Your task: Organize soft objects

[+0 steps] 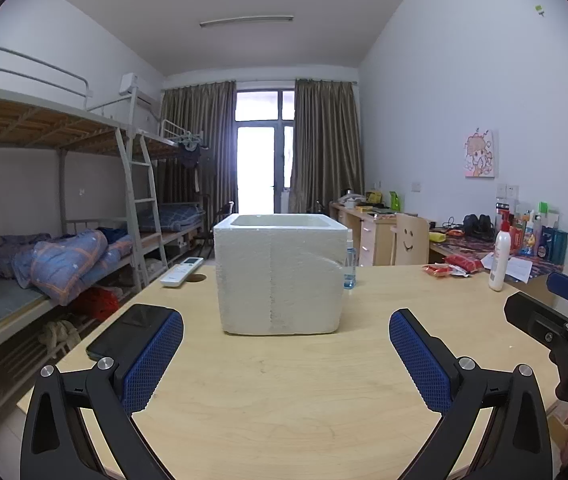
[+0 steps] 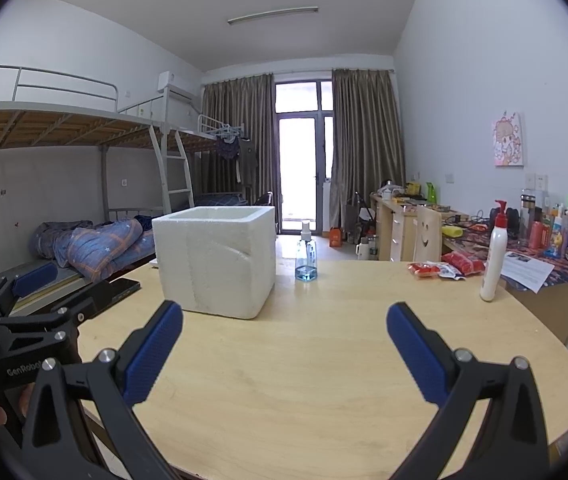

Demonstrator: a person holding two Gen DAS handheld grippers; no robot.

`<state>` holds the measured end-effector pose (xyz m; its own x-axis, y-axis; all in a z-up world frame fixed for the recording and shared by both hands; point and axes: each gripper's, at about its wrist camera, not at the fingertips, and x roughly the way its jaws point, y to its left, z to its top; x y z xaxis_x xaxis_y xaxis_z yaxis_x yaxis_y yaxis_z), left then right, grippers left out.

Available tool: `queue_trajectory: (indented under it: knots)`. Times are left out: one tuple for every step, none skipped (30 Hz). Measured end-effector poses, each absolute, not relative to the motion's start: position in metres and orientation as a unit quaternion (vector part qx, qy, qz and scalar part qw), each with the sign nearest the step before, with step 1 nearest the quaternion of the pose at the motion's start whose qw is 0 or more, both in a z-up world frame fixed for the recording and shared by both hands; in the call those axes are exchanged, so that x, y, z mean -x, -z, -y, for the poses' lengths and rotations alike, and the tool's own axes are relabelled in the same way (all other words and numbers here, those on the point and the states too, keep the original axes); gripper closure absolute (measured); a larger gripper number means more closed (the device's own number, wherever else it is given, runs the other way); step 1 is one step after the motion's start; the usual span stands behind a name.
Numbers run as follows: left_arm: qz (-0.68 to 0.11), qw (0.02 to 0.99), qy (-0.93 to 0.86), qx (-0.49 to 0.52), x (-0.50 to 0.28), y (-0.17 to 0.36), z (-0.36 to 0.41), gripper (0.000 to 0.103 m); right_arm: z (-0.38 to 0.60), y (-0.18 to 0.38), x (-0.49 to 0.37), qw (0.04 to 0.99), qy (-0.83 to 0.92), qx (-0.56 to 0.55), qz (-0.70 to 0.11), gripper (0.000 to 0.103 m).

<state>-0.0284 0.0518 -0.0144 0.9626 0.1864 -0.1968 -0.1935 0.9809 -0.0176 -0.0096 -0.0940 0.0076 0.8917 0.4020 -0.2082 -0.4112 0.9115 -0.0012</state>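
Left wrist view: left gripper (image 1: 285, 354) spread wide, nothing between its blue pads, hovering over the bare wooden table (image 1: 284, 392). White foam box (image 1: 280, 274) stands upright dead ahead, top uncovered — contents not visible from this low angle. Dark phone (image 1: 124, 332) lies just beside the left finger, remote control (image 1: 181, 272) behind it near the table edge. Right gripper (image 1: 555, 312) pokes in at the right edge, fingers apart.

Right wrist view: right gripper (image 2: 284, 352) also wide and empty. Foam box (image 2: 216, 260) sits front-left, spray bottle (image 2: 306, 254) just beside its right side, white lotion bottle (image 2: 493, 256) near the far right. Red snack packets (image 2: 445, 267) lie flat between the two bottles, well apart from the box — probably the soft items to sort, though too small to be sure. Left gripper (image 2: 28, 288) shows at the left edge.

Handling guess: packets look light, crinkly, slippery film; pinch at a sealed edge or across the middle, gently, so the contents aren't crushed. The box is likely light, stiff, crumbly — easy to shove, so steady it by a wall.
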Motion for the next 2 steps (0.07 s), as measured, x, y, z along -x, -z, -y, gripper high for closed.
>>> queue_trajectory:
  knots:
    - [-0.095, 0.99, -0.1, 0.017, 0.0291, 0.0141, -0.0514, 0.0, 0.094, -0.0076, 0.0099, 0.972, -0.209, 0.022, -0.102, 0.0]
    - [-0.093, 0.99, -0.102, 0.017, 0.0296, 0.0136, -0.0513, 0.0, 0.0938, -0.0076, 0.0098, 0.972, -0.209, 0.022, -0.102, 0.0]
